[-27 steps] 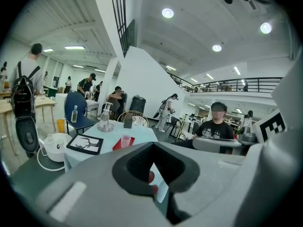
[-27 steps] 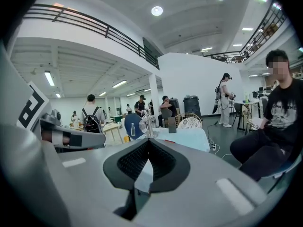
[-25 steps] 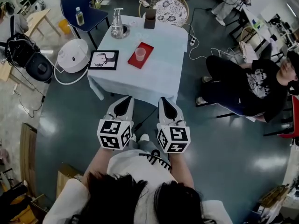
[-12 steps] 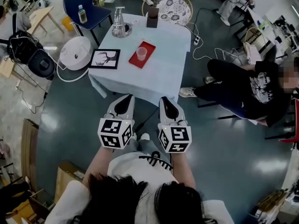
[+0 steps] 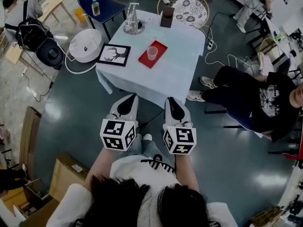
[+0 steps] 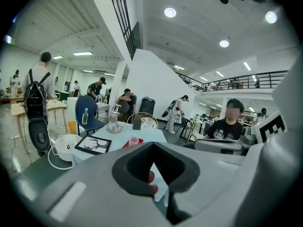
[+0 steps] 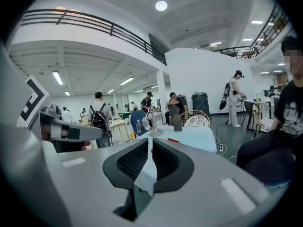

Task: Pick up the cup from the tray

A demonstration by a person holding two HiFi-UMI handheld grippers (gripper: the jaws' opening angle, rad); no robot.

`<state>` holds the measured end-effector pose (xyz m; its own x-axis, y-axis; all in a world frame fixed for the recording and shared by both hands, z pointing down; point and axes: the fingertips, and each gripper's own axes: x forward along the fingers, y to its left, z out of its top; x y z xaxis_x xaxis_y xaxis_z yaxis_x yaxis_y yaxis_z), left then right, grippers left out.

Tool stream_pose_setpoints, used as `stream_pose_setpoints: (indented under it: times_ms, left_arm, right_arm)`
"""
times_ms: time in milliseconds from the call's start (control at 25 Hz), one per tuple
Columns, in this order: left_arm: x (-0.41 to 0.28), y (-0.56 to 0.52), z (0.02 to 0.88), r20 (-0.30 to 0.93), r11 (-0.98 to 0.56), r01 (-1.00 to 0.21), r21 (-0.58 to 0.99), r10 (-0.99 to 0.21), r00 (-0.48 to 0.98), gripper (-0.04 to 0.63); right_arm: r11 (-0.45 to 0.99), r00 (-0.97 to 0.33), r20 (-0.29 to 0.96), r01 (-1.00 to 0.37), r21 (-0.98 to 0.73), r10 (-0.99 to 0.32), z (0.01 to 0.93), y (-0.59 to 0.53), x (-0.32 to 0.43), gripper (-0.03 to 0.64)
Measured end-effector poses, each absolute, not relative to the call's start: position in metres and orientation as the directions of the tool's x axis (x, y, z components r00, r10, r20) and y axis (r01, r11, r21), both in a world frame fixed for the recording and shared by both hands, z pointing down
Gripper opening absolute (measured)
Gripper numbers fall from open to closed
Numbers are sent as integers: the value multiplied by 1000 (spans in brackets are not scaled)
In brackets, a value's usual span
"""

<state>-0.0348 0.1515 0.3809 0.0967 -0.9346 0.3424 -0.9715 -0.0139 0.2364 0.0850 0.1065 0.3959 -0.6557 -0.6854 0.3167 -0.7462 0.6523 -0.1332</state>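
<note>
A translucent pink cup [image 5: 152, 52] stands upright on a red tray [image 5: 147, 60] in the middle of a small table [image 5: 165, 77] covered with a light blue cloth. Both grippers are held low over the floor, well short of the table's near edge. My left gripper [image 5: 127, 106] and my right gripper [image 5: 171, 109] point toward the table, each shut with nothing between its jaws. In the left gripper view the cup [image 6: 134, 140] shows far off above the left gripper [image 6: 152, 148]. In the right gripper view, the tray [image 7: 173, 139] is a thin red strip beyond the right gripper [image 7: 150, 141].
On the table are a black-framed picture [image 5: 115, 55], a glass bottle on a metal dish [image 5: 131, 25] and a dark box [image 5: 166, 19]. A white round appliance [image 5: 87, 45] sits left of the table. A wicker chair [image 5: 188, 6] stands behind it and a person [image 5: 255, 98] sits to its right.
The table and its surroundings have shifted rightward and a little up in the head view. Both grippers stay side by side, shut, in the same place.
</note>
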Motion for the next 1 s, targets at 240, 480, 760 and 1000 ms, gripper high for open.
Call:
stream_pose_setpoints:
  times_ms: [240, 480, 760, 1000]
  left_arm:
    - [-42, 137, 383, 339, -13, -973, 229, -936, 92, 0]
    - [-41, 109, 385, 330, -51, -973, 224, -936, 125, 0]
    - [-45, 86, 384, 344, -75, -974, 215, -927, 147, 0]
    - [-53, 69, 393, 372, -65, -974, 216, -917, 144, 0]
  right_arm:
    - [645, -654, 304, -751, -143, -693, 399, 92, 83, 37]
    - [634, -647, 289, -758, -151, -705, 400, 71, 80, 51]
    - [642, -655, 286, -752, -149, -700, 397, 45, 62, 77]
    - [677, -679, 312, -724, -135, -664, 402, 32, 43, 101]
